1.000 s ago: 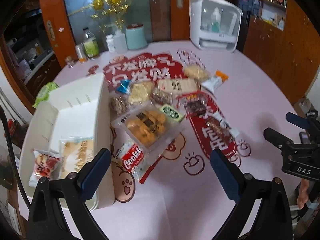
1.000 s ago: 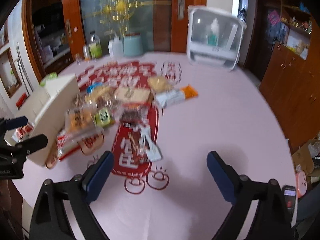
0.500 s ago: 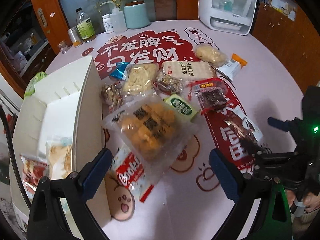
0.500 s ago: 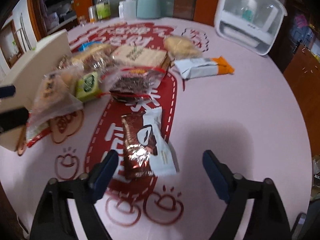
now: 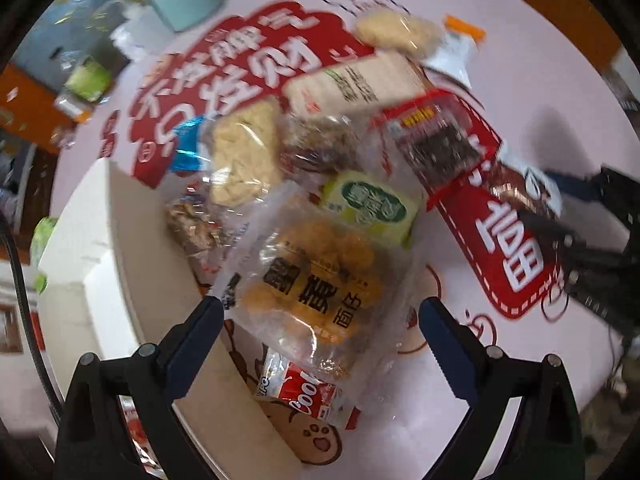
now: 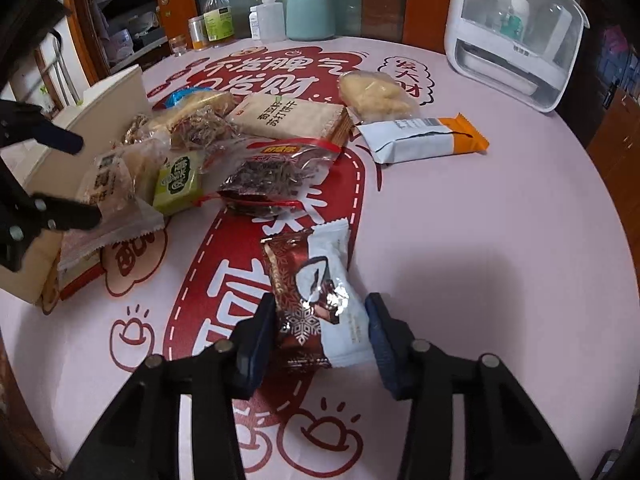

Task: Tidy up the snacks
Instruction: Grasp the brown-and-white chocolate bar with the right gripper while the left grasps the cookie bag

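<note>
Brown-and-white snack packet point(image 6: 320, 300) lies on the pink tablecloth point(image 6: 480, 200), now bracketed by the right gripper point(image 6: 322, 336) — jaws have just been closing, pads apparently touching both edges. Left gripper point(image 5: 320, 320) has been lowered, spread wide, over the clear pastry bag point(image 5: 316, 280) beside the white bin point(image 5: 92, 240) — a second pick is likely next.

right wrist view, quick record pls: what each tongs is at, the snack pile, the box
right tongs: jaws just closing around the brown and white snack packet, pads at its sides, packet lying on the pink tablecloth
left tongs: open, over the clear bag of yellow snacks
snack pile: packets heaped beside the box
white box: at the left edge
</note>
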Available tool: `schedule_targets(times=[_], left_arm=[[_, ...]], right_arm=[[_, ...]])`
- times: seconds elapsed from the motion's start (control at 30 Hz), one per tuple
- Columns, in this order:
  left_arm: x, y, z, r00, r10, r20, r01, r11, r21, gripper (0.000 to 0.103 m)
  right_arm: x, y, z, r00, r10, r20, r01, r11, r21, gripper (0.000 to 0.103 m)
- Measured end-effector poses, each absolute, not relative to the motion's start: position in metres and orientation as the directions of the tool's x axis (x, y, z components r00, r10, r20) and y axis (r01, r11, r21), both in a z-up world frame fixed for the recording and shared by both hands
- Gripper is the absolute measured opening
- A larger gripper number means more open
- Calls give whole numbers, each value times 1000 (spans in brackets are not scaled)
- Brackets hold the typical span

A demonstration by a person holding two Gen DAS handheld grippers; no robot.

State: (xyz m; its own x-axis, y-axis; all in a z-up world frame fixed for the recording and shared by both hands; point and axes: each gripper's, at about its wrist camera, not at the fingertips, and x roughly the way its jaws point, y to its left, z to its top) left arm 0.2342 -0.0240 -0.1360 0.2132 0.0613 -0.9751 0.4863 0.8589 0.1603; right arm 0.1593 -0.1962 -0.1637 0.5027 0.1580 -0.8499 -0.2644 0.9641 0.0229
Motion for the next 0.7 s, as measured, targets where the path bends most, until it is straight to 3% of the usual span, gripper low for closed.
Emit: schedule_targets(times=[0.23,0.53,0.7], left_arm=[[241,-33,-173,106,149,-983,590,787,183,98],[249,-37,-182,165,203,-965,558,788,261,101],[247,-38,-173,233,235,-944,501,802,323,77]], right_arm=[[157,-197,-164,513,166,-842,-269,963,25,44],[156,-199,-164,514,170,-841,-264,964,33,44],[154,-202,-164,506,180,-844,-244,968,60,43]])
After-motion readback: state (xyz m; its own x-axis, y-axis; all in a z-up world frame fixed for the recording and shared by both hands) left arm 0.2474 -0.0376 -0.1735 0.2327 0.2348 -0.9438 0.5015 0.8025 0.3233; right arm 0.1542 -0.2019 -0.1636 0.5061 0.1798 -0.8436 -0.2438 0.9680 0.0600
